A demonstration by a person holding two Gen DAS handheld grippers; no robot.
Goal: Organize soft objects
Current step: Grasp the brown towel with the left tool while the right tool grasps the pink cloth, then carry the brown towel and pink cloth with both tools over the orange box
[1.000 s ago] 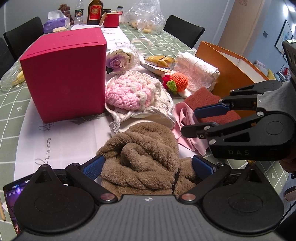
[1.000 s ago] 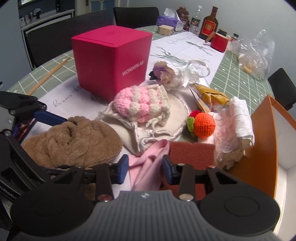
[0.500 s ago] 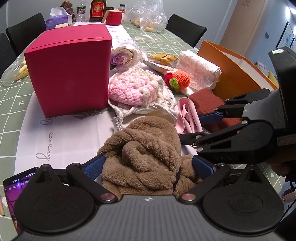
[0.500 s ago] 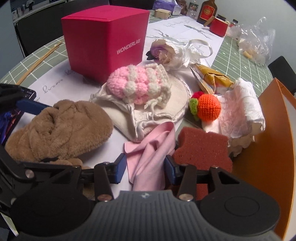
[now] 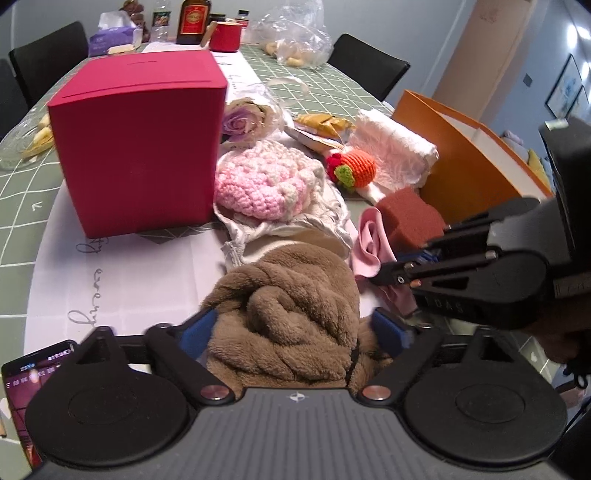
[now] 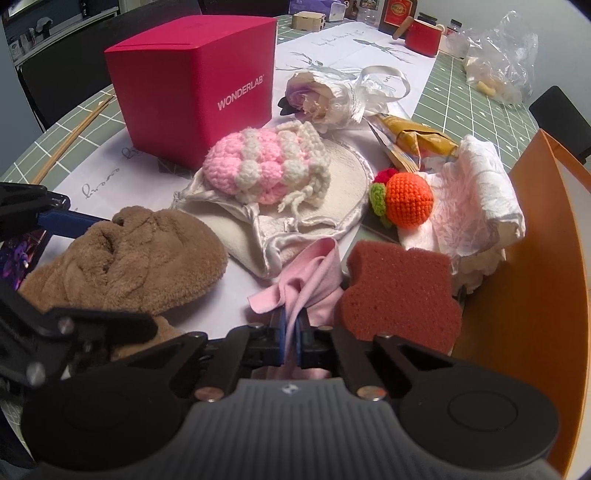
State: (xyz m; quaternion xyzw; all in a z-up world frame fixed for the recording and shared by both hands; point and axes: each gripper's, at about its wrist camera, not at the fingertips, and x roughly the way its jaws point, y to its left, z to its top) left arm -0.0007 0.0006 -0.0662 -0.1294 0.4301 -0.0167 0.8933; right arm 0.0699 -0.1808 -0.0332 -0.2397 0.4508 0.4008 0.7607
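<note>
A brown fluffy towel (image 5: pixel 295 317) lies bunched between the fingers of my left gripper (image 5: pixel 295 332), which is open around it; the towel also shows in the right wrist view (image 6: pixel 129 258). My right gripper (image 6: pixel 291 328) is shut on a pink cloth (image 6: pixel 310 280), also visible in the left wrist view (image 5: pixel 369 240). A red-brown sponge (image 6: pixel 402 291) lies just right of it. Behind are a pink and white crochet piece (image 6: pixel 258 170) on a cream pouch (image 6: pixel 332 199), an orange crochet ball (image 6: pixel 410 199) and a white fluffy cloth (image 6: pixel 476 199).
An open orange box (image 6: pixel 535 295) stands at the right. A closed red box (image 6: pixel 199 85) stands at the back left. A wrapped rose (image 6: pixel 314 96), a yellow packet (image 6: pixel 413 136), a phone (image 5: pixel 26 373), chopsticks (image 6: pixel 74 136), bottles and a red mug (image 6: pixel 424 33) crowd the table.
My right gripper has closed its fingers on the pink cloth, which now bunches up between them. The left gripper stays open around the brown towel.
</note>
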